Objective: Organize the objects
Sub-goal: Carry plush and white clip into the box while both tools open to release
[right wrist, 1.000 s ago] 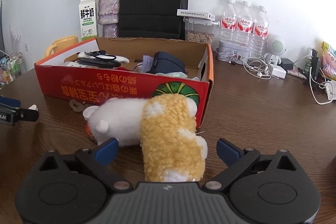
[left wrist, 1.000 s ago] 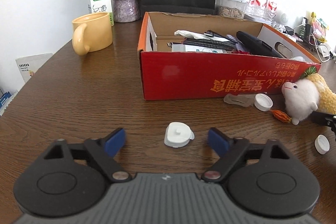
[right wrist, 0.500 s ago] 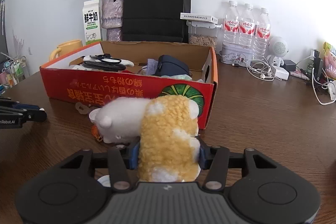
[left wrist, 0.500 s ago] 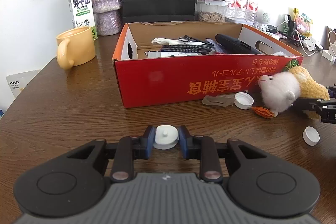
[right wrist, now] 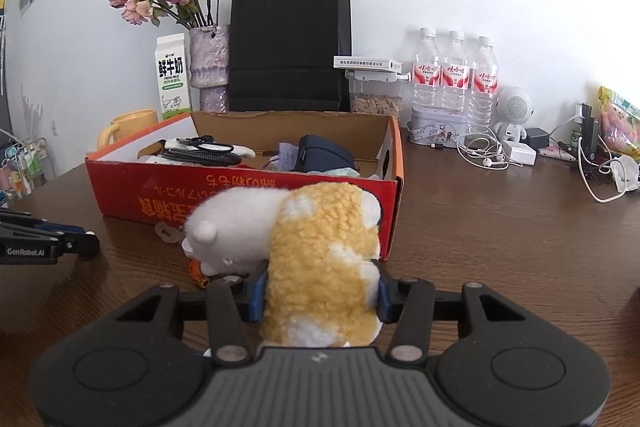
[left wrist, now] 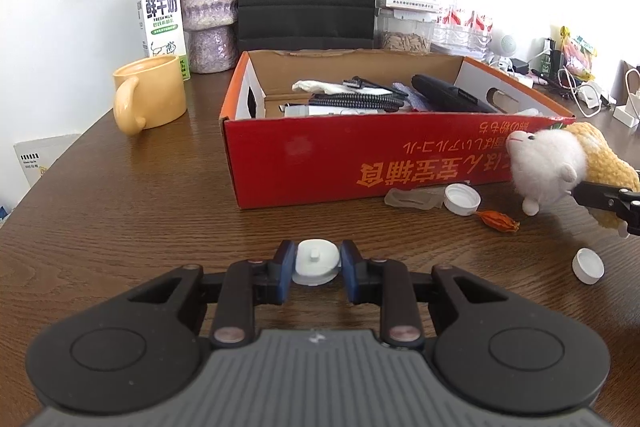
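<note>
From the left wrist, the left gripper (left wrist: 314,267) has its jaws closed tight on a small white cap (left wrist: 316,262), one blue pad pressing each side; the cap sits squarely between the pads with its little central nub facing up, over the brown wooden table (left wrist: 120,211). Straight ahead of the jaws stands the red cardboard box (left wrist: 360,163), open-topped, with a black spiral notebook (left wrist: 356,101) and a dark pouch (left wrist: 446,93) inside. Ahead and to the right of the jaws, at the foot of the box, lie a clear plastic piece (left wrist: 412,197), an upturned white bottle cap (left wrist: 462,199) and a dried orange flower (left wrist: 498,220); another white bottle cap (left wrist: 588,265) rests farther right. Ahead and to the left stand a yellow mug (left wrist: 150,99) and a milk carton (left wrist: 160,15)

From the right wrist, the right gripper (right wrist: 320,293) is clamped on a plush sheep (right wrist: 320,251), its pads squeezing the yellow woolly body from both sides; the white head points left of the jaws and reaches in front of the red box (right wrist: 160,195). The left gripper's black fingers (right wrist: 52,241) show far to the left. Beyond the box stand a black paper bag (right wrist: 290,47) and three water bottles (right wrist: 456,79)
</note>
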`<state>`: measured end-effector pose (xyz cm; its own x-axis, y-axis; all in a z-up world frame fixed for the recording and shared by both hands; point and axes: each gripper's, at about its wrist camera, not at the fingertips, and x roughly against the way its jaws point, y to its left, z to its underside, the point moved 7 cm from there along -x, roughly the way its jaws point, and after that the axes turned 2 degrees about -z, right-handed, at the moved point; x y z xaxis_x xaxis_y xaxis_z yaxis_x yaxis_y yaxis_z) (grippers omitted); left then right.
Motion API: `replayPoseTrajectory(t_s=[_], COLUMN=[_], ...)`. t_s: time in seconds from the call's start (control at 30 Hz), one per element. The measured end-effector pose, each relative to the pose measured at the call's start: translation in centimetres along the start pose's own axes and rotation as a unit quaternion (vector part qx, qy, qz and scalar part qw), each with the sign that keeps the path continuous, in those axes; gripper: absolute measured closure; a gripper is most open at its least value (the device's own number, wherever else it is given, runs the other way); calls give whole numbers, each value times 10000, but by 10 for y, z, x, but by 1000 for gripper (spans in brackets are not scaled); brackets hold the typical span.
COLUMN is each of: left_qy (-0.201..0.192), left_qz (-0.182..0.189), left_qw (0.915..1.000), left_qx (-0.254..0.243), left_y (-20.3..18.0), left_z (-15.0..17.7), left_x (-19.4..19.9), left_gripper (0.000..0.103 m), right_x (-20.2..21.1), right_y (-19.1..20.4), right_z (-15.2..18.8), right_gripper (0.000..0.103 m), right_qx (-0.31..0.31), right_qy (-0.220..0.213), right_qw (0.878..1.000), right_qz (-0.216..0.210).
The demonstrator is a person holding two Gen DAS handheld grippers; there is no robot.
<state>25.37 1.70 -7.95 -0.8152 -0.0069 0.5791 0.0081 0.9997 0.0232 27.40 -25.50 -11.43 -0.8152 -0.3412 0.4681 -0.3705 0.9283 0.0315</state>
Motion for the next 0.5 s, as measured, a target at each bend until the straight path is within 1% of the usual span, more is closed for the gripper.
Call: replayPoseTrajectory(t_s=[0.23,0.5], left_qy=[-277,-743], left_qz=[8,108], left_qw=[9996,9971], left_qx=[-5,-76], left_y=[-5,-17], left_z=[-12,-41], left_x=[15,34], left_gripper=[77,77], right_x=[17,20], right_y=[14,31], right_z=[-8,-32], right_gripper=[55,55], right_qx=[26,111], right_qy=[-292,-499], right_qw=[9995,9983], right_qz=[-111,-284])
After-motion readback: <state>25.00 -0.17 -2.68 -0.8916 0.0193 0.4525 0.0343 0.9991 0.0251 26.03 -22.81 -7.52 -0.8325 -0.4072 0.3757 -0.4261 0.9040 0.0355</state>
